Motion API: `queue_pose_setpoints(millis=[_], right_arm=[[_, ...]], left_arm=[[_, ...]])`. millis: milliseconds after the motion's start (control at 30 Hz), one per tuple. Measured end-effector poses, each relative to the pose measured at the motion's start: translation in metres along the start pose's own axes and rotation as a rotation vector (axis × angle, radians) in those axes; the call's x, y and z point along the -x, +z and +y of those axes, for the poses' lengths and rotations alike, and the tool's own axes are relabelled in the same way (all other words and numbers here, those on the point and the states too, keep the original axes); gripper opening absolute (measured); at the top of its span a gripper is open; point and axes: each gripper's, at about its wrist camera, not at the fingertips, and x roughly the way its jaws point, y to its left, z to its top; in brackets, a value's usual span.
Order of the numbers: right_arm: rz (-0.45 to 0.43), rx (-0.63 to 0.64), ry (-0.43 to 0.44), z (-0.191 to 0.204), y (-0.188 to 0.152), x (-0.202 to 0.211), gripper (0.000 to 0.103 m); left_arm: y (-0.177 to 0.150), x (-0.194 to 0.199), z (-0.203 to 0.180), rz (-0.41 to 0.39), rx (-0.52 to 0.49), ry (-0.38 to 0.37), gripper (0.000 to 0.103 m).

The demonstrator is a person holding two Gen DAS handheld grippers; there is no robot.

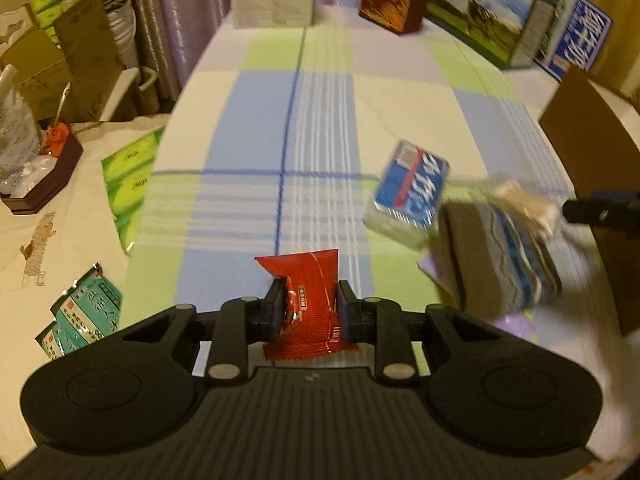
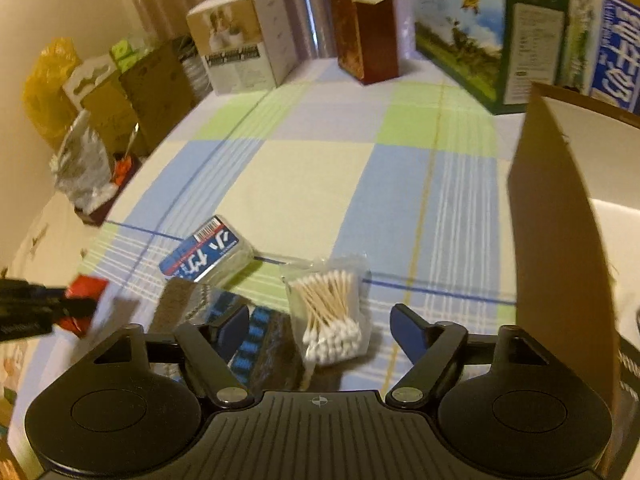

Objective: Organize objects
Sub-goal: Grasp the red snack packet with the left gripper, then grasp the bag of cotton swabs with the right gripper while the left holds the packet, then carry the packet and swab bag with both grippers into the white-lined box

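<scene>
- The left tongs (image 1: 308, 312) are clenched on a red sachet (image 1: 310, 300), lifted clear of the checked cloth on the desk (image 1: 260, 128).
- The right tongs (image 2: 320, 328) stand released, jaws apart, with a clear bag of cotton swabs (image 2: 328, 312) lying between them; I cannot tell whether the pads touch it.
- Just beside the swabs, to the left in the right wrist view, lies a brown packet with blue marks (image 2: 260, 340), and a little further a blue tissue pack (image 2: 208, 252); both are loose on the desk.
- At the right stands a brown cardboard box (image 2: 560, 220) with its flap up; its inside is hidden, so what it holds cannot be told.
- My judgement: the sorting is under way, with one item in hand, one about to be taken, and at least two more left on the cloth.
- Further left, teal sachets (image 1: 84, 312) and a green packet (image 1: 128, 188) lie off the cloth.
- At the far edge stand upright cartons (image 1: 272, 0), closed or unreadable.
</scene>
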Motion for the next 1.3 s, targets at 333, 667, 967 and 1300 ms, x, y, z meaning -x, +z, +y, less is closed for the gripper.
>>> queue_pose_setpoints(millis=[333, 667, 967, 1300], right_arm=[[0.117, 0.018, 0.01, -0.008, 0.009, -0.05, 0.042], [0.046, -0.055, 0.056, -0.023, 0.011, -0.02, 0.021], [-0.093, -0.102, 0.108, -0.019, 0.011, 0.043, 0.021], [-0.219, -0.164, 0.073, -0.042, -0.02, 0.125, 0.021]], left_arm=[[0.018, -0.005, -0.004, -0.013, 0.018, -0.006, 0.022], [0.025, -0.001, -0.014, -0.03, 0.006, -0.014, 0.022], [0.037, 0.022, -0.041, -0.081, -0.045, -0.054, 0.022], [0.044, 0.059, -0.114, -0.174, -0.172, -0.169, 0.022]])
